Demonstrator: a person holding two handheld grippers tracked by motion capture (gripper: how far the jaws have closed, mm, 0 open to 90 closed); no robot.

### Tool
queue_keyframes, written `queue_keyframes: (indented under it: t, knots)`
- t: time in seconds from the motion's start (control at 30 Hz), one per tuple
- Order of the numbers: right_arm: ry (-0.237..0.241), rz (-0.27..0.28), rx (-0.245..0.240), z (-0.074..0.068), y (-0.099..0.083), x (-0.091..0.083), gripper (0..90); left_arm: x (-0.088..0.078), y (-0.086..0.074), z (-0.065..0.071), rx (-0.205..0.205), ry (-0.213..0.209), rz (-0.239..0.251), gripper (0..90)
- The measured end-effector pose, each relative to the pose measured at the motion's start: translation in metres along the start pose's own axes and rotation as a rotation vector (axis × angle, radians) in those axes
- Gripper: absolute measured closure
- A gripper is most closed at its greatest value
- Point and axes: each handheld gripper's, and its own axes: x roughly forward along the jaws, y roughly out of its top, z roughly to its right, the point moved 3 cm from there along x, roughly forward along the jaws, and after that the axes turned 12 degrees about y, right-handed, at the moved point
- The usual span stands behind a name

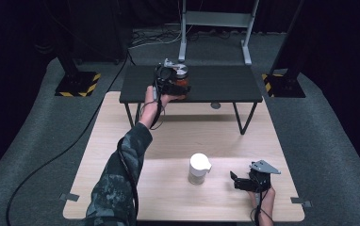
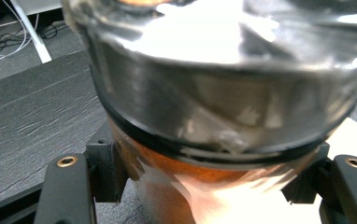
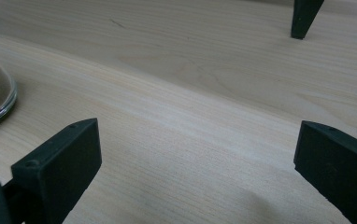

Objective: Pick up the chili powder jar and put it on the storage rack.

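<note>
At twelve o'clock on the low black shelf [image 1: 225,84], left tongs [image 1: 175,87] clamp a metal-lidded glass jar of orange contents [image 2: 214,116], seemingly for placing; right tongs [image 1: 238,181], gaping empty, rest at five o'clock on the pale wooden counter [image 1: 178,136] beside a white-capped jar [image 1: 199,168].

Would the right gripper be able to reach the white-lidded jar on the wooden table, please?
Probably yes. The right gripper sits open on the wooden table, beside the white-lidded jar, with bare wood between them and nothing held between its fingers.
</note>
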Motion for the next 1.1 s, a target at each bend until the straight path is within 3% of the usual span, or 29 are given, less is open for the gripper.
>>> queue_keyframes:
  t: [0.37,0.53,0.73,0.83,1.1]
  knots:
    - [0.001,0.001,-0.001,0.0,0.0,0.0,0.0,-0.001,0.004,0.004,0.007,0.015,-0.019,30.7]
    - [0.002,0.002,0.0,0.0,0.0,0.0,0.0,-0.004,0.008,0.002,0.015,-0.004,-0.045,16.9]
    - [0.002,0.004,0.0,0.0,-0.001,0.0,0.0,-0.014,0.009,0.003,0.036,0.003,-0.086,5.8]
    - [0.001,0.004,-0.001,0.0,-0.001,0.0,0.0,-0.025,0.004,0.001,0.067,-0.006,-0.096,1.5]
    - [-0.004,0.0,-0.001,-0.001,0.0,0.0,0.0,-0.045,-0.017,-0.001,0.087,-0.019,-0.113,0.0]
